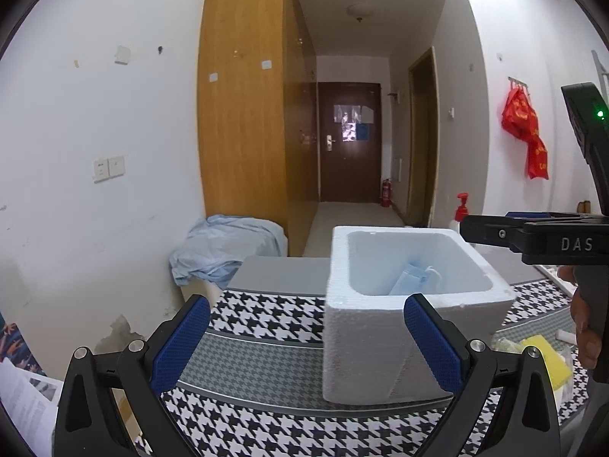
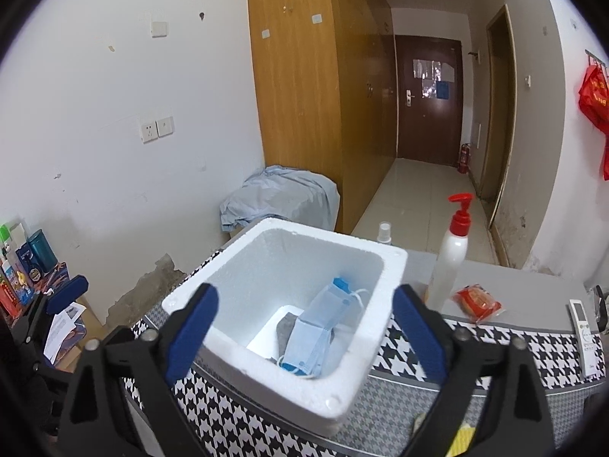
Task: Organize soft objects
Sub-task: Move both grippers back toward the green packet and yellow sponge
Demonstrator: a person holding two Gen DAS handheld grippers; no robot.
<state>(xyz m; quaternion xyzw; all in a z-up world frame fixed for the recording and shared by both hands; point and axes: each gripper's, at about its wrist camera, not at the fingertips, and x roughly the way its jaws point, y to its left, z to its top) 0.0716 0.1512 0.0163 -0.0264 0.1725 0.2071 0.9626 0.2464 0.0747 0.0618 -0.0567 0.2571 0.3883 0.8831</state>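
A white foam box [image 1: 399,327] stands on the houndstooth table cloth [image 1: 266,312]; it also shows in the right wrist view [image 2: 342,388]. Blue face masks [image 2: 316,335] lie inside it, on a white and a grey item; the masks also show in the left wrist view [image 1: 415,282]. My left gripper [image 1: 308,339] is open and empty, low in front of the box. My right gripper [image 2: 304,327] is open and empty, above the box's opening; it shows from the side in the left wrist view [image 1: 533,232]. A yellow sponge [image 1: 548,358] lies right of the box.
A white pump bottle with red top [image 2: 451,255], a small spray bottle [image 2: 384,232], a red packet [image 2: 475,302] and a remote [image 2: 584,335] sit on the table right of the box. A blue cloth [image 2: 281,198] covers something by the wardrobe. Papers and boxes [image 2: 23,266] lie left.
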